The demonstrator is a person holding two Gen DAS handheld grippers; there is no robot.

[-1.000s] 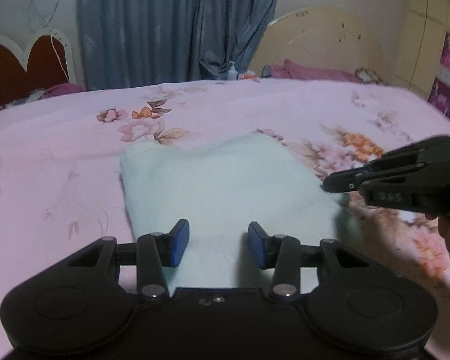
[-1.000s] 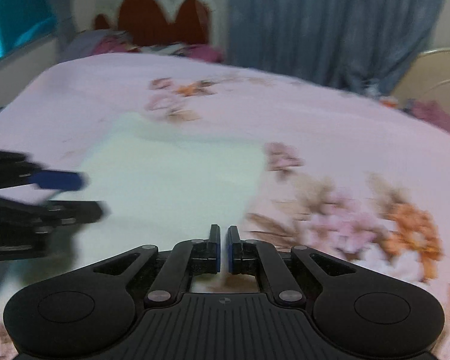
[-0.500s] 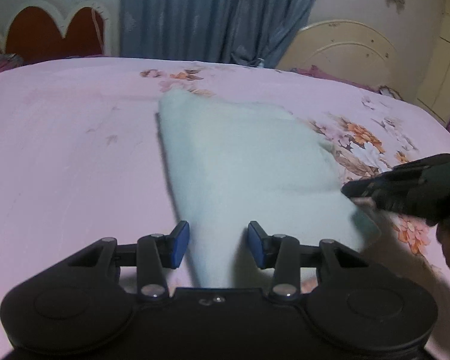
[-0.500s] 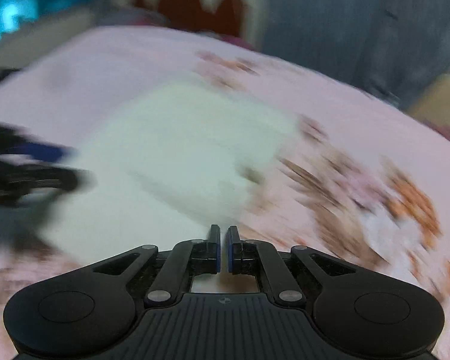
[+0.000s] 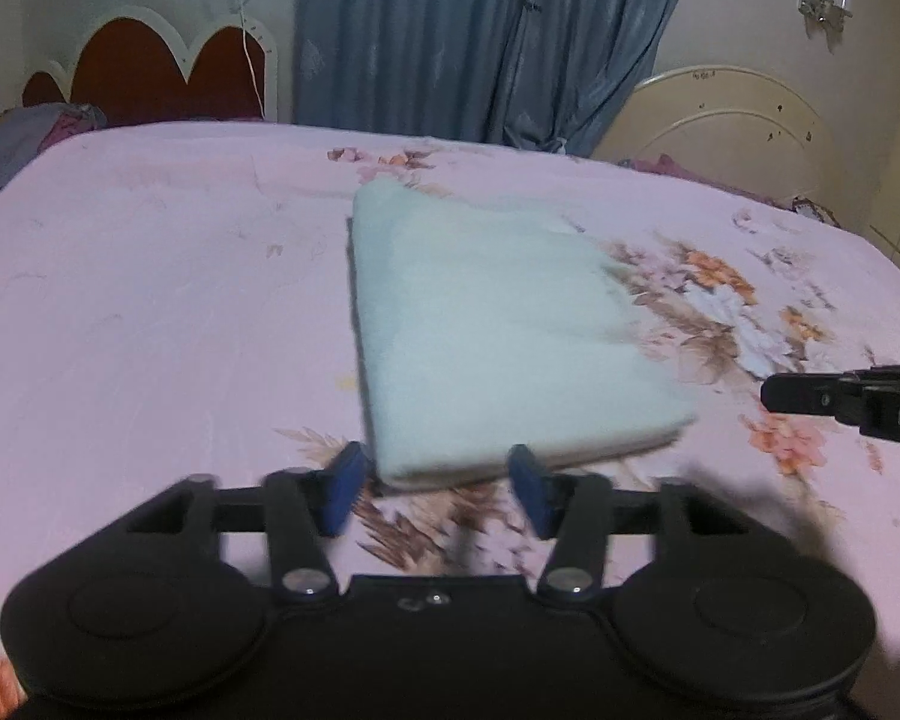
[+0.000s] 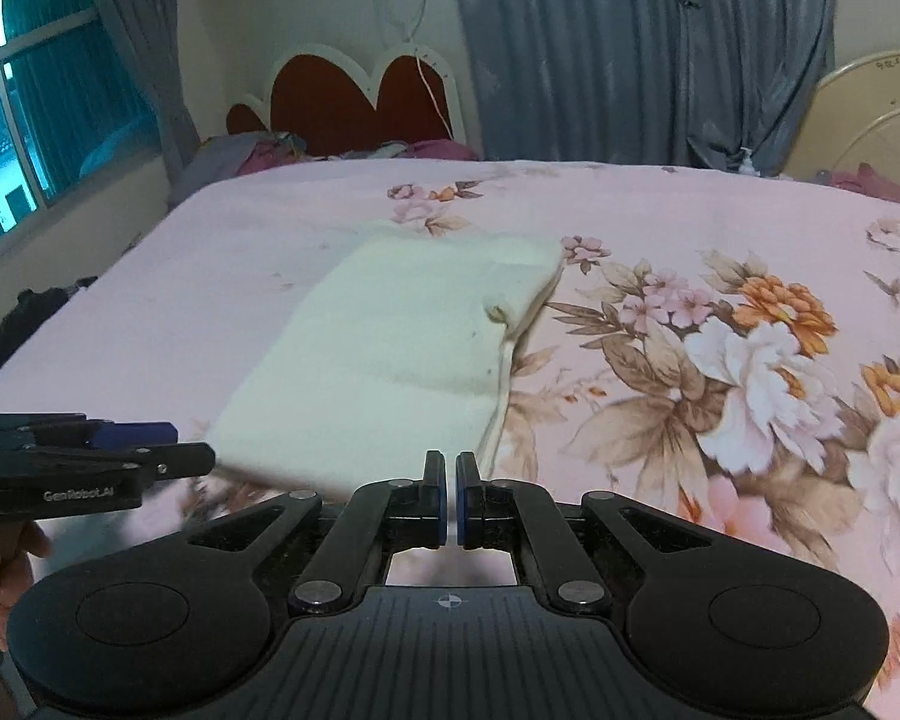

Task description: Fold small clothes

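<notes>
Through the left wrist camera I see the left gripper (image 5: 438, 489) with its blue pads apart and its jaws opening; nothing is pinched between them; the near folded edge of the pale folded cloth (image 5: 486, 336) lies just beyond the tips, flat on the pink flowered bed (image 5: 150, 300); here the cloth looks faintly blue-green and its right-hand layers are blurred; the right gripper (image 5: 774, 393) pokes in from the right edge, clear of the cloth, side-on, so this view does not tell me how its jaws stand; a wall lamp (image 5: 825, 0) shows only here.

Through the right wrist camera the right gripper (image 6: 449, 495) has its pads drawn together with nothing between them; the cloth (image 6: 402, 348) reads cream, and its layered right edge with a small loop is sharp; the left gripper (image 6: 168, 447) reaches in at the left, near the cloth's near corner, with fingers of a hand (image 6: 6, 558) below it; a window (image 6: 24, 120) appears only in this view.
</notes>
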